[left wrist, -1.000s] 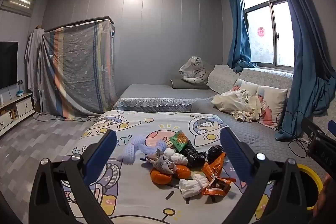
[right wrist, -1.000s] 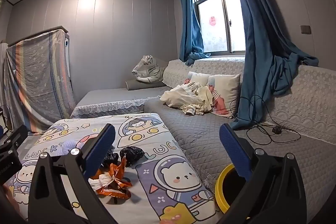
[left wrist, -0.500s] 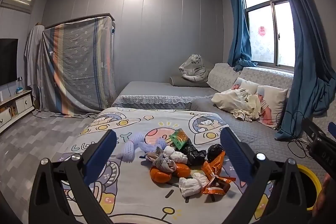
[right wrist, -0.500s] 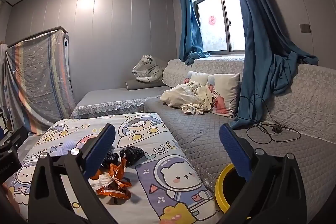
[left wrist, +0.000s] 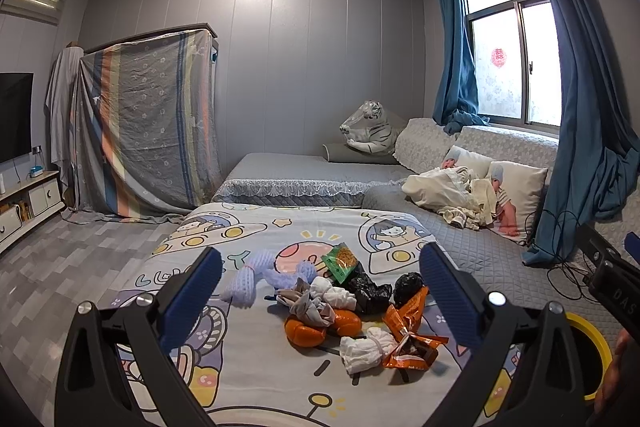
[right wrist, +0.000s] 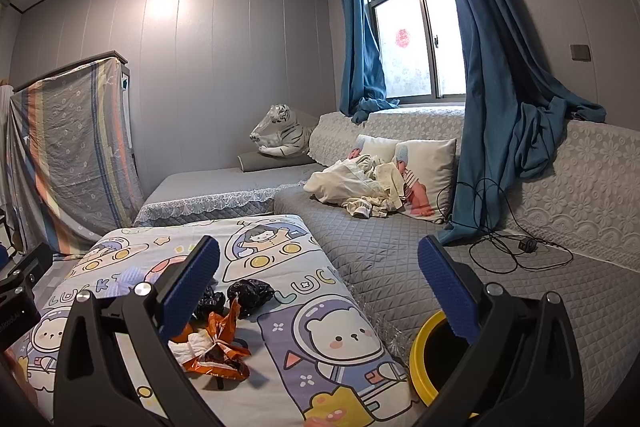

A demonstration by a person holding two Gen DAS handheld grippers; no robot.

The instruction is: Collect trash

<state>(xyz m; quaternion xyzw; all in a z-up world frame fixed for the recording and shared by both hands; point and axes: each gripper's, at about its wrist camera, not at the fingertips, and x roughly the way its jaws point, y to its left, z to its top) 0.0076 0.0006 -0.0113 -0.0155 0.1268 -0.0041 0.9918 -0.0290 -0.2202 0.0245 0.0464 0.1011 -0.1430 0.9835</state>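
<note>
trash heaped on the cartoon sheet, both grippers held wide above it

a grey quilted sofa [right wrist: 400,251] runs along the window wall under blue curtains [right wrist: 504,99]. against it stands a bed or mattress under a cartoon sheet [left wrist: 280,367] printed with bears and astronauts. on the sofa lie two pillows [right wrist: 428,163], a heap of pale clothes [right wrist: 352,187], a toy tiger [left wrist: 368,131] at the far end, and a black cable [right wrist: 504,247].

a yellow bin [right wrist: 424,355] stands at the sheet's near right corner, just beside the sofa edge.

the trash sits together in the middle of the sheet: a purple foam net [left wrist: 256,279] on the left, two black bags [left wrist: 408,285], an orange peel [left wrist: 304,333] under a grey rag [left wrist: 308,307], white tissue [left wrist: 364,347], an orange snack wrapper [left wrist: 412,343] nearest the bin, and a green packet [left wrist: 340,261] at the far side.

the left gripper [left wrist: 320,299] hangs above the pile, jaws spread wide and holding nothing. the right gripper [right wrist: 320,291] hangs over the sheet's right half between the wrapper and the bin, jaws likewise wide apart and empty.
</note>
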